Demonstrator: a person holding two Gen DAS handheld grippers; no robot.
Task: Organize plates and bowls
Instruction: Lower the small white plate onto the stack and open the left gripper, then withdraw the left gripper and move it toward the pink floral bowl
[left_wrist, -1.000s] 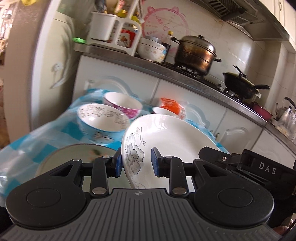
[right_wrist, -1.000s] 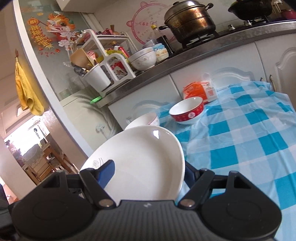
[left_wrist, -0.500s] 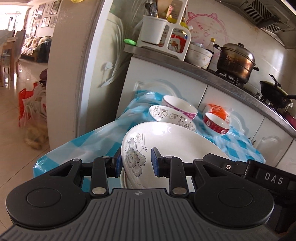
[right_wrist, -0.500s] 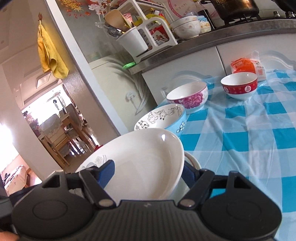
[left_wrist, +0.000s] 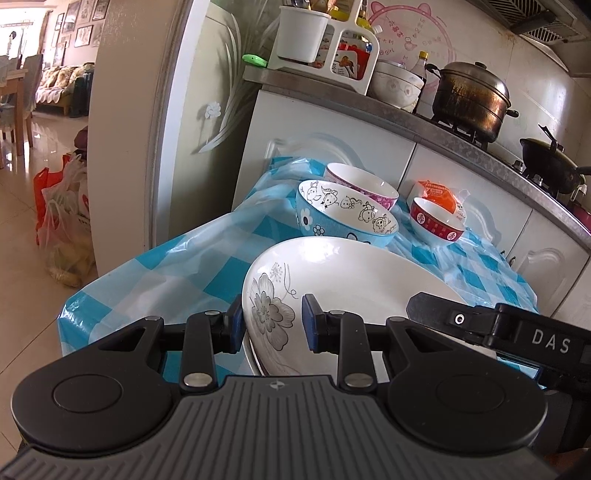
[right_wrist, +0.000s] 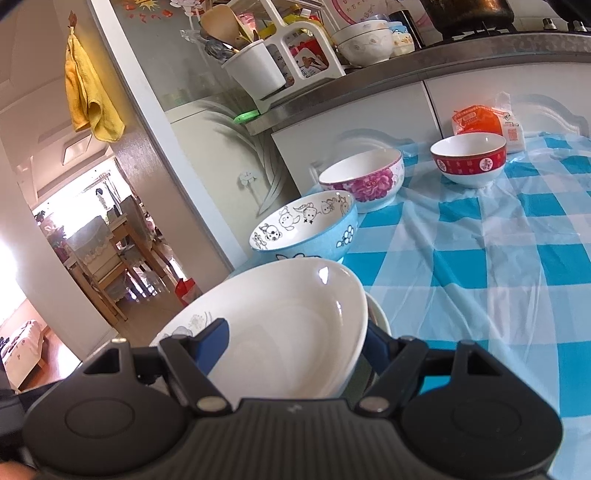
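A white deep plate with a grey flower print (left_wrist: 332, 273) hangs tilted over the near corner of the blue-checked table (left_wrist: 177, 266). My left gripper (left_wrist: 272, 325) is shut on its flowered rim. My right gripper (right_wrist: 293, 343) is shut on the opposite side of the same plate (right_wrist: 277, 332), and its black body (left_wrist: 517, 332) shows in the left wrist view. Just under the held plate, the rim of another plate (right_wrist: 380, 317) peeks out. Behind stand a blue cartoon bowl (left_wrist: 343, 218), a pink-flowered bowl (left_wrist: 362, 181) and a red bowl (left_wrist: 436, 225).
An orange packet (left_wrist: 437, 192) lies by the red bowl against the white cabinets. The counter above carries a utensil rack (left_wrist: 321, 48), stacked bowls (left_wrist: 397, 83), a steamer pot (left_wrist: 471, 99) and a wok (left_wrist: 552, 170). Bags (left_wrist: 62, 206) sit on the floor left of the table.
Both grippers have carried the plate leftward and down toward the table's near corner. The bowls now sit farther behind it. Both grips are unchanged.
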